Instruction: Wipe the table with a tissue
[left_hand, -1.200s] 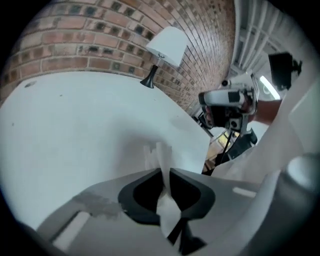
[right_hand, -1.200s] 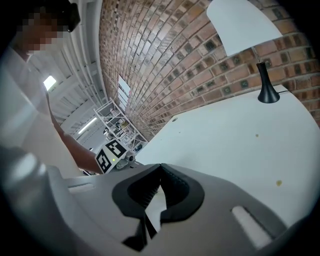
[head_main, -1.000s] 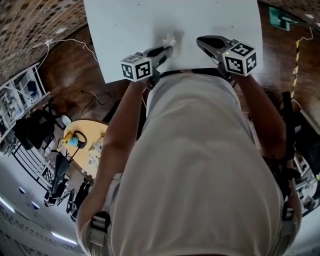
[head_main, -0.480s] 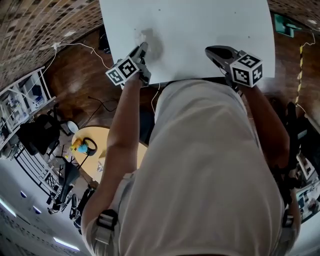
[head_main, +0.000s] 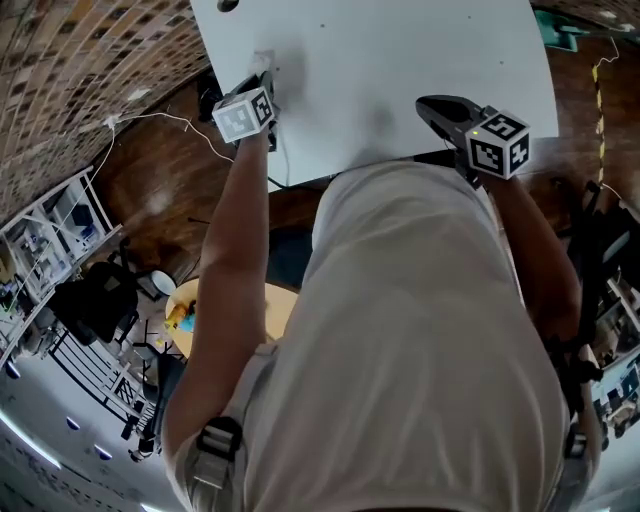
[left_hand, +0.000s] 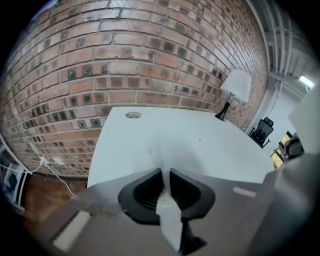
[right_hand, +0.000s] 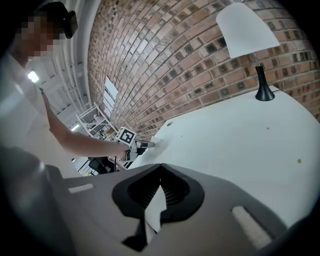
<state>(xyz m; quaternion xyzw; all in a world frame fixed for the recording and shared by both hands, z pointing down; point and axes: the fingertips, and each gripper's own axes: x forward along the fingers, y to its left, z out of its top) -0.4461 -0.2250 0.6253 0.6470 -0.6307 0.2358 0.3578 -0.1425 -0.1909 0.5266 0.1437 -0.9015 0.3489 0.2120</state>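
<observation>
**Head view: tissue clamped in the left gripper at the table's left edge**

The head view shows the tissue (head_main: 262, 62) as a small white wad lying on the white table (head_main: 400, 50), close to its left edge and not far from a round hole (head_main: 226, 5) in the top. The left gripper (head_main: 263, 80) points at it from the near side, with the person's bare left arm (head_main: 225, 270) stretched out behind it. In the left gripper view the two dark jaws are clenched on the tissue: a white strip is squeezed between the pads, its front end reaches down onto the table top, and its rear end trails back over the gripper body.

The right gripper (head_main: 428, 103) sits well apart from the tissue, over the near right part of the table. In the right gripper view its jaw tips meet; a pale sliver shows in the gap behind them, and what it is cannot be told. That view also takes in the left gripper and tissue at the far edge.

Further out, a white-shaded lamp (right_hand: 250, 30) stands on the table before a brick wall (left_hand: 125, 55). A white cable (head_main: 150, 118) lies on the wooden floor (head_main: 150, 180).
</observation>
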